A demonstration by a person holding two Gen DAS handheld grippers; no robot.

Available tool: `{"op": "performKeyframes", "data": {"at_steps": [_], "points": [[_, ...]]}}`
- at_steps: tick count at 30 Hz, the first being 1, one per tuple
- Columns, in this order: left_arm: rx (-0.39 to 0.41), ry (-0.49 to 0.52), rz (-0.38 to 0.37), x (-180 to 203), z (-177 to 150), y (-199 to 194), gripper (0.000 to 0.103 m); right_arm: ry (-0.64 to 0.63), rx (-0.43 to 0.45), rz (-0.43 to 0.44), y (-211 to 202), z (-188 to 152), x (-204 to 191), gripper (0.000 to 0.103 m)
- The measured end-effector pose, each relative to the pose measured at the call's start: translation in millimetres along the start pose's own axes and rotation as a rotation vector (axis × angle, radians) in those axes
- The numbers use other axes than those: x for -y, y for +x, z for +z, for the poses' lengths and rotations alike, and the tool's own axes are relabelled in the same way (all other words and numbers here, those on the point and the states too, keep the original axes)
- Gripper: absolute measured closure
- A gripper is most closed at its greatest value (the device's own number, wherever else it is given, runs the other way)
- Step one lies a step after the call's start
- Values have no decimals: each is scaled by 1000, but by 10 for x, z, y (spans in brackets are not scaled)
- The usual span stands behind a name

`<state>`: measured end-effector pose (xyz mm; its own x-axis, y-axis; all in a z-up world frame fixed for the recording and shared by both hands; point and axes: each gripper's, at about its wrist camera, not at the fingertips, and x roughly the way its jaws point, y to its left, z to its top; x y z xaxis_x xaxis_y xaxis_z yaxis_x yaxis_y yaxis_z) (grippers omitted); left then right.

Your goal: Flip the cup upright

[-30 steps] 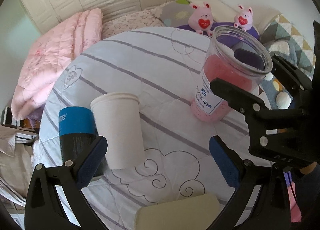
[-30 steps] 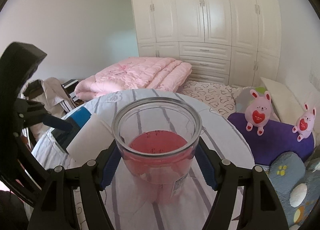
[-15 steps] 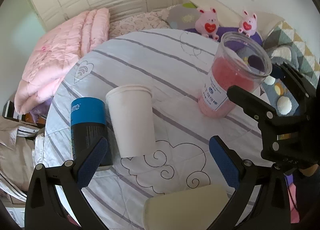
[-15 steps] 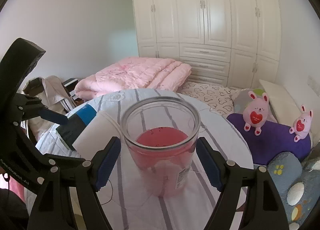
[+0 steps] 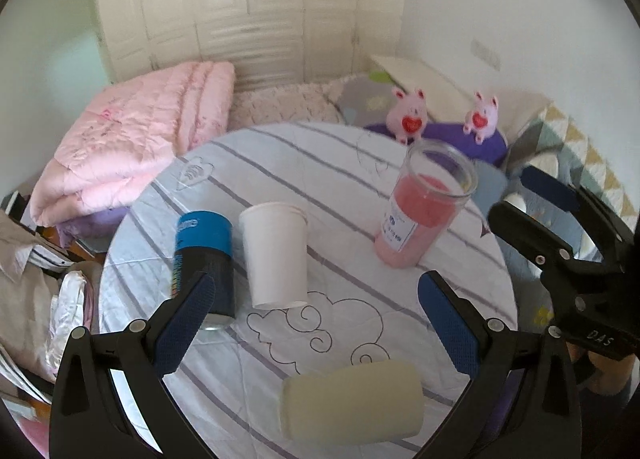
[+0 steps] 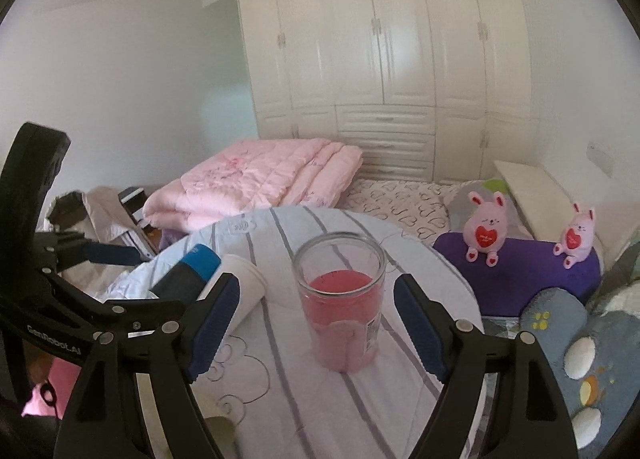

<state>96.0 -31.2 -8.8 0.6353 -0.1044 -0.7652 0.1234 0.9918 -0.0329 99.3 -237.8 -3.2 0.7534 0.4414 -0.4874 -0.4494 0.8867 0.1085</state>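
Observation:
A white paper cup (image 5: 276, 255) stands upright on the round striped table (image 5: 320, 163), its wider rim on top; it also shows in the right wrist view (image 6: 244, 287). A clear jar with pink contents (image 5: 424, 211) stands upright to its right, and shows in the right wrist view (image 6: 342, 307). My left gripper (image 5: 316, 319) is open and empty, held back from the cup, nearer the table's front. My right gripper (image 6: 316, 323) is open and empty, its fingers well apart on either side of the jar and short of it. It shows at the right of the left wrist view (image 5: 548, 215).
A blue and black can (image 5: 204, 259) stands just left of the cup. A pale sponge-like block (image 5: 352, 399) lies at the table's front edge. A pink quilt (image 5: 132, 147), two pink plush rabbits (image 5: 408, 115) and cushions lie on the bed behind.
Both grippers have drawn back and up from the table. The right gripper has let go of the jar, which now stands free. The cup and can have not moved.

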Motion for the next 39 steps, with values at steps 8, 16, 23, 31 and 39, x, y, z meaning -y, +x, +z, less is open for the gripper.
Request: {"op": "performKeyframes", "data": {"at_steps": [8,16,23,31,39], "points": [[141,-32,-5,14,-203,-387,0,35,59,-70,-369,-5,-186,21],[185,-41,2,71,-411,-540,0,18,67,-174,-540,-125,-341,20],[235,-66,-24,85,-552,-625,0,33,76,-184,-592,-205,-320,20],[341,-46,50,148,-589,-743,0,9,134,-194,-675,-295,-417,20],[353,-26,94,173,-593,-708,0,-20,146,-226,-640,-294,-479,20]]}}
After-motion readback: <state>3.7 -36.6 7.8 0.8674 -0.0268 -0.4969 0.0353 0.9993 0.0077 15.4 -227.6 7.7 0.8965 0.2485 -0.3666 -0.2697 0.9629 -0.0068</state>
